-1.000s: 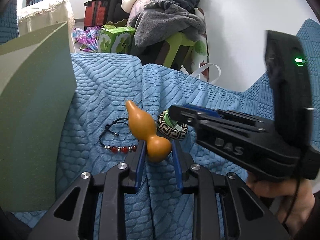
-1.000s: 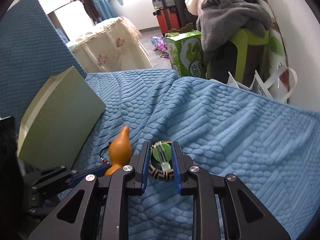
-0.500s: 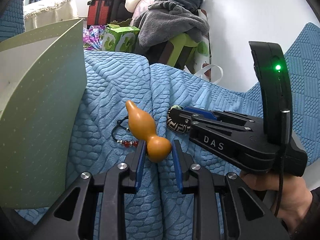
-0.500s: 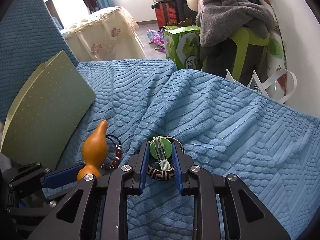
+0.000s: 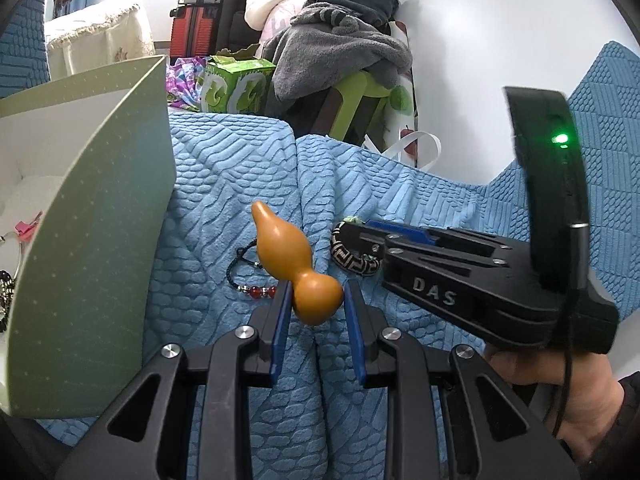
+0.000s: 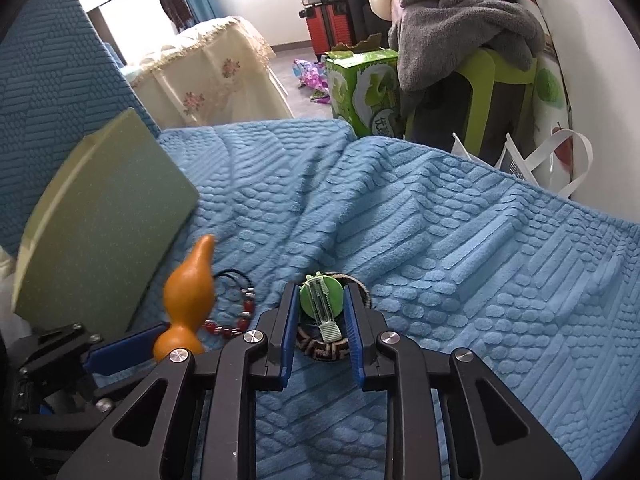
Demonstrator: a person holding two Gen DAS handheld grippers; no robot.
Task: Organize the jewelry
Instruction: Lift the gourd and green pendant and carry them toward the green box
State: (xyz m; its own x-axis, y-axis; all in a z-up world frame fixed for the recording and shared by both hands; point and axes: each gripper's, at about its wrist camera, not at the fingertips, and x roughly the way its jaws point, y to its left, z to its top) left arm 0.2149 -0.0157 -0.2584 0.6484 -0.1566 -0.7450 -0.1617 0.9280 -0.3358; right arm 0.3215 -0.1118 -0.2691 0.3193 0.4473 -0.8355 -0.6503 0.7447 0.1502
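My left gripper (image 5: 316,296) is shut on the round base of an orange gourd pendant (image 5: 290,256), also in the right wrist view (image 6: 188,292). My right gripper (image 6: 322,308) is shut on a green hair clip (image 6: 322,300) that sits above a black-and-tan patterned bangle (image 6: 322,346); the bangle also shows in the left wrist view (image 5: 354,258). A black cord bracelet with red beads (image 5: 256,286) lies on the blue blanket (image 5: 224,184) beside the gourd. A pale green open box (image 5: 96,240) stands at the left.
Inside the box I see white lining and small items (image 5: 24,228). Beyond the blanket's edge are a green carton (image 6: 362,88), a green stool with grey clothes (image 6: 464,36), suitcases and a white wall.
Both grippers have drawn back slightly and risen with their objects. The gourd has tilted up off the blanket. The box's open inside has come into the left wrist view.
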